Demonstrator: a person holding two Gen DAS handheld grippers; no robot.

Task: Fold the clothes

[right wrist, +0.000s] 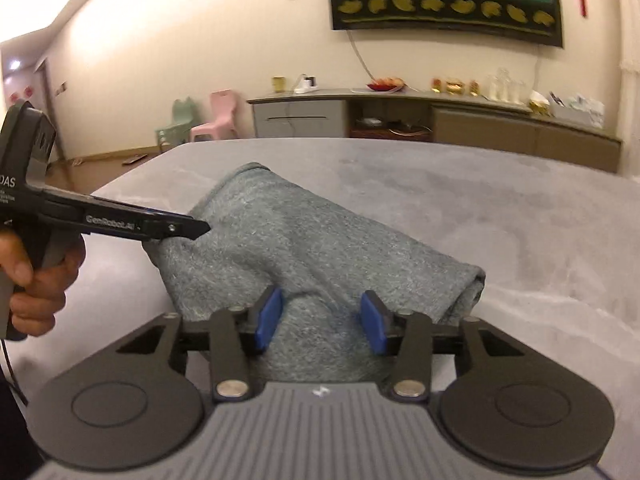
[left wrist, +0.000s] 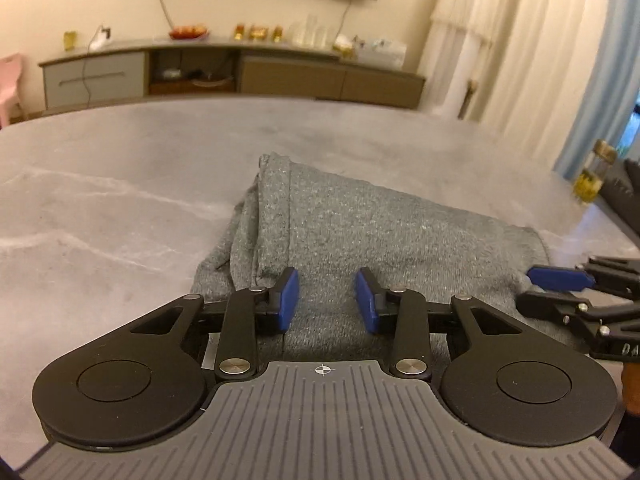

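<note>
A grey knit garment (left wrist: 360, 236) lies folded into a thick bundle on the grey marble table (left wrist: 120, 184). My left gripper (left wrist: 327, 300) is open, its blue pads just above the near edge of the garment, holding nothing. My right gripper (right wrist: 321, 322) is open too, over the near right part of the garment (right wrist: 312, 240). In the left wrist view the right gripper (left wrist: 560, 284) comes in from the right at the garment's edge. In the right wrist view the left gripper (right wrist: 188, 229) reaches over the garment's left side, held by a hand (right wrist: 36, 276).
A long low cabinet (right wrist: 440, 120) with bottles and a fruit bowl stands along the far wall under a dark hanging. Pink and green plastic chairs (right wrist: 216, 120) stand at the left. Curtains (left wrist: 520, 40) hang at the right. Bare table (right wrist: 520, 220) surrounds the garment.
</note>
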